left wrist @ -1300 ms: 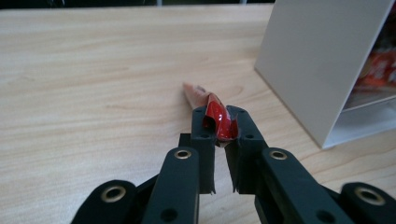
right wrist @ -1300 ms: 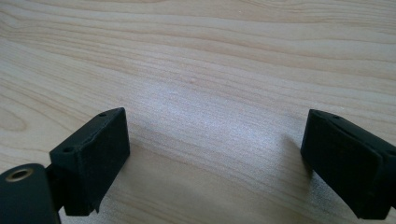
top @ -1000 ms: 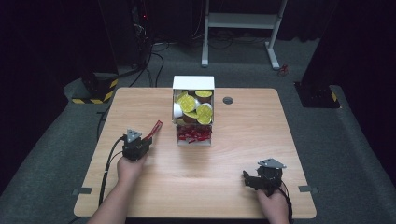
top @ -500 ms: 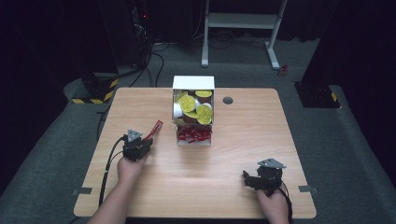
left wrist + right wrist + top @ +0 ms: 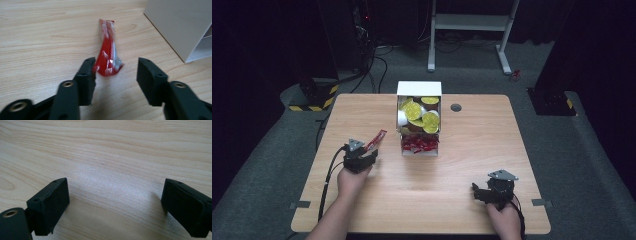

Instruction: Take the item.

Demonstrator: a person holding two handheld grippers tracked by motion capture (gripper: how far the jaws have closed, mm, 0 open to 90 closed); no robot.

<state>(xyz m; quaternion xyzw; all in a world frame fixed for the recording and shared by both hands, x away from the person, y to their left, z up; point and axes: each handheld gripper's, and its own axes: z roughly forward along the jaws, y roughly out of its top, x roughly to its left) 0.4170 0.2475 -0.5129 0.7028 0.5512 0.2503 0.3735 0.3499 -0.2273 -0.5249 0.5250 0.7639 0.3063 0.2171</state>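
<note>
Red sachet lies on the worktop just ahead of the left claw, its near end between the two black jaws and its far end pointing away across the wood. In the left gripper view the jaws have just been opening: a clear gap stands between the right-hand jaw and the sachet, while the left-hand jaw sits at or against the wrapper's edge, so nothing presses it from both sides. A second ago, in the high view, the sachet slanted up and out from the same claw in much the same place; the hand looks unmoved, only the grip has let go. That reads as a release: the sachet has been set down on bare wood, to the left of the white box, whose open front shows yellow-lidded cups above and a heap of more red sachets below. If sorting these sachets is the work in hand, this one is out of the box and laid aside. The right claw rests near the worktop's front edge, well apart from everything, jaws spread wide over empty wood in the right gripper view.
</note>
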